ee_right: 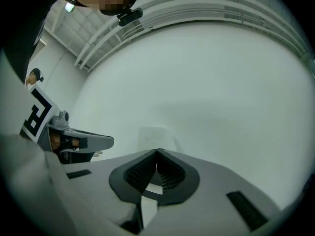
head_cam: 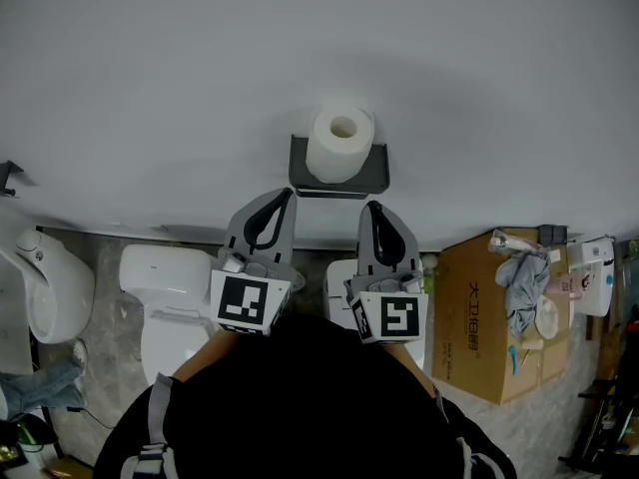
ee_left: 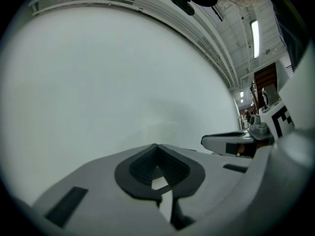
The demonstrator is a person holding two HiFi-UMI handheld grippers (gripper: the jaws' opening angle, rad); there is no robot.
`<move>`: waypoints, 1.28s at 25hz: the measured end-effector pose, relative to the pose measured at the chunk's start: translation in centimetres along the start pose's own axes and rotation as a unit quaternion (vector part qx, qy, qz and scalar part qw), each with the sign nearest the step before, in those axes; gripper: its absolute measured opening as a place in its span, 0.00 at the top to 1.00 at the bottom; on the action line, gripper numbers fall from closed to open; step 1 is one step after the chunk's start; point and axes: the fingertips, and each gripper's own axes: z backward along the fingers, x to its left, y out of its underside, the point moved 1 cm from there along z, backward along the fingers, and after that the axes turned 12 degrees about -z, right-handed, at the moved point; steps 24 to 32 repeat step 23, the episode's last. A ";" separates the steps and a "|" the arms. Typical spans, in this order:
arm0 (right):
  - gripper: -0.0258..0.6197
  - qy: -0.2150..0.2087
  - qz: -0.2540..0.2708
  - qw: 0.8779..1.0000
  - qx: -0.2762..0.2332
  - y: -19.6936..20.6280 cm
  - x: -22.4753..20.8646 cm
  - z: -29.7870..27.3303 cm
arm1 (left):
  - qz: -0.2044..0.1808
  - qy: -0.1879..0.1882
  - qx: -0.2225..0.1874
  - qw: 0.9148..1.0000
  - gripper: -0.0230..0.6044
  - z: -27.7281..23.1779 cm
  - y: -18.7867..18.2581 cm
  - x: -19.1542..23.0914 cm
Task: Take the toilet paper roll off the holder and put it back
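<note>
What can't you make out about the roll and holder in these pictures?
- Head view: how the roll sits on the holder; the roll hides any peg or shelf.
- Left gripper view: no roll or holder, only wall past the shut left gripper.
- Right gripper view: a pale patch beyond the shut right gripper, too faint to name.
- Head view: the toilet, half covered by the person's torso.

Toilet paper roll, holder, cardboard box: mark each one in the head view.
toilet paper roll [head_cam: 339, 148], head view, white paper below the core hole.
holder [head_cam: 374, 170], head view, dark right end wall.
cardboard box [head_cam: 469, 317], head view, brown printed side.
</note>
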 end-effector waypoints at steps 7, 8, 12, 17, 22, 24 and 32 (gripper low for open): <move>0.92 0.013 -0.005 1.000 0.004 0.2 -0.1 0.2 | 0.004 0.012 -0.002 1.000 0.95 0.0 0.1 -0.4; 0.92 0.012 -0.003 1.000 0.004 0.2 -0.1 0.2 | 0.005 0.012 -0.003 1.000 0.95 0.0 0.0 -0.4; 0.92 0.008 -0.003 1.000 0.004 0.1 0.1 0.3 | 0.008 0.013 -0.005 1.000 0.95 0.2 -0.1 -0.5; 0.92 0.004 0.002 1.000 0.002 0.0 0.1 0.2 | 0.008 0.018 -0.008 1.000 0.95 0.0 -0.3 -0.9; 0.92 -0.001 0.009 1.000 0.006 0.0 0.3 0.3 | 0.010 0.021 -0.010 1.000 0.95 0.0 -0.5 -1.0; 0.92 -0.002 0.009 1.000 0.007 0.0 0.3 0.3 | 0.010 0.022 -0.010 1.000 0.95 0.0 -0.5 -1.1; 0.92 -0.002 0.009 1.000 0.007 0.0 0.3 0.3 | 0.010 0.022 -0.010 1.000 0.95 0.0 -0.5 -1.1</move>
